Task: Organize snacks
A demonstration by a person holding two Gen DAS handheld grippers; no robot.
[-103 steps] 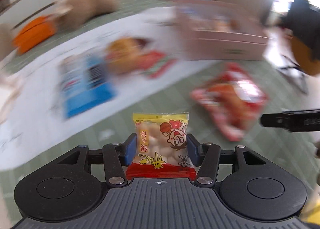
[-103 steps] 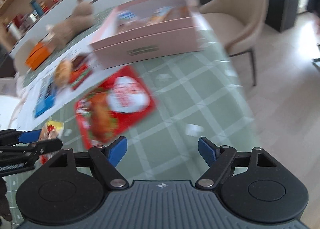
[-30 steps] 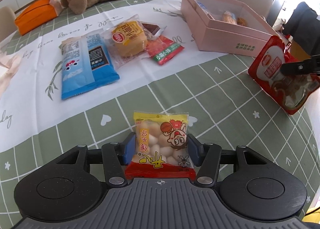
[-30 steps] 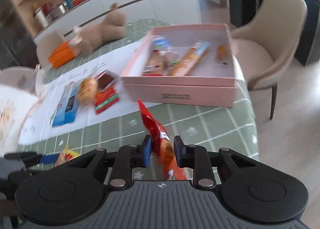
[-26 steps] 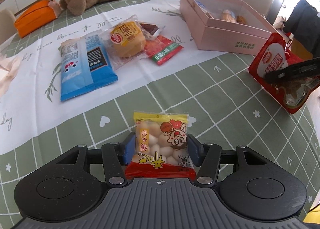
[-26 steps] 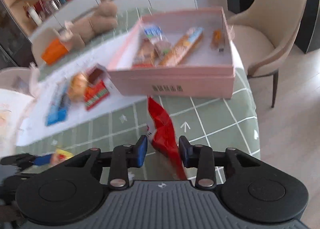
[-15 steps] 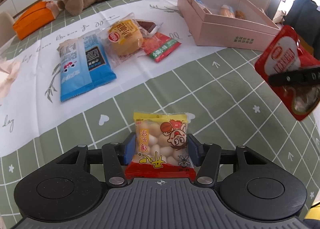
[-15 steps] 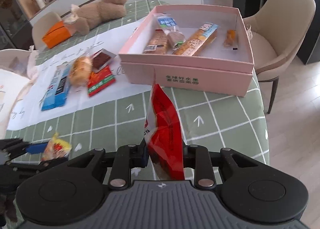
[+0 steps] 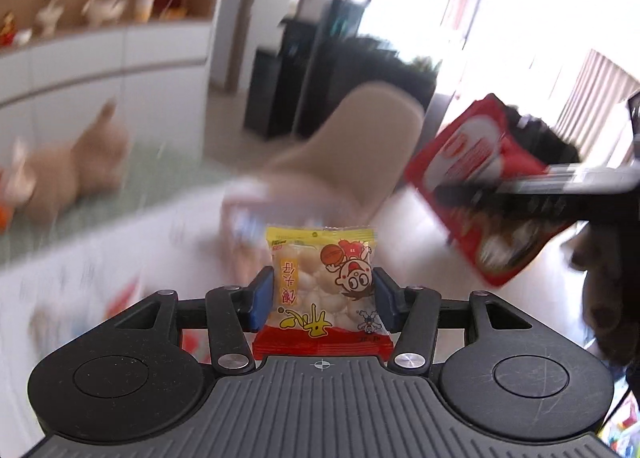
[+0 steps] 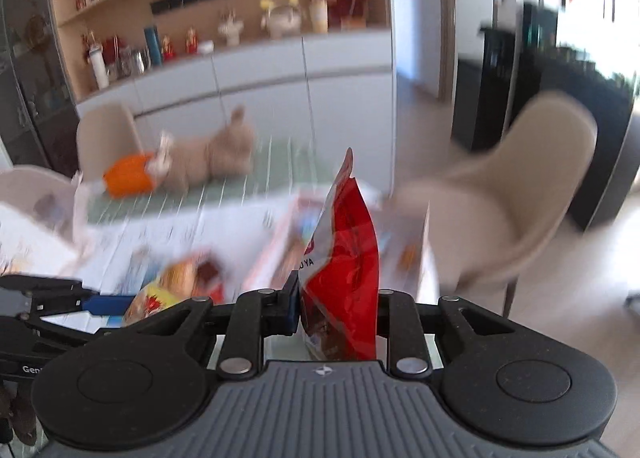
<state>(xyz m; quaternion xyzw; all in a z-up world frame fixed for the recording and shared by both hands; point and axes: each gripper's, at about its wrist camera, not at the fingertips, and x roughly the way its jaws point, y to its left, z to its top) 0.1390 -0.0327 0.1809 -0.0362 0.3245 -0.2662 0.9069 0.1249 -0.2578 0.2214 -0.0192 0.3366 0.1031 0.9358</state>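
My left gripper (image 9: 322, 292) is shut on a small yellow-and-red packet of white puff balls (image 9: 320, 278), held upright between the blue pads. To the right of it in the same view, the right gripper (image 9: 520, 187) clamps a red snack pouch (image 9: 468, 173) in the air. In the right wrist view the right gripper (image 10: 338, 308) is shut on that red pouch (image 10: 348, 258), which stands edge-on. The left gripper (image 10: 92, 304) with its yellow packet (image 10: 148, 306) shows at lower left. The open pink box (image 10: 280, 254) lies blurred on the table behind the pouch.
A plush bear (image 10: 216, 157) and an orange item (image 10: 128, 177) lie at the table's far side. A beige chair (image 10: 520, 185) stands to the right of the box. More snack packs (image 10: 184, 278) lie blurred on the white cloth, and a shelf with figurines (image 10: 280, 21) is behind.
Both grippers have risen and tilted upward with their packs still held. The table has dropped low in both views, and the room behind now fills them.
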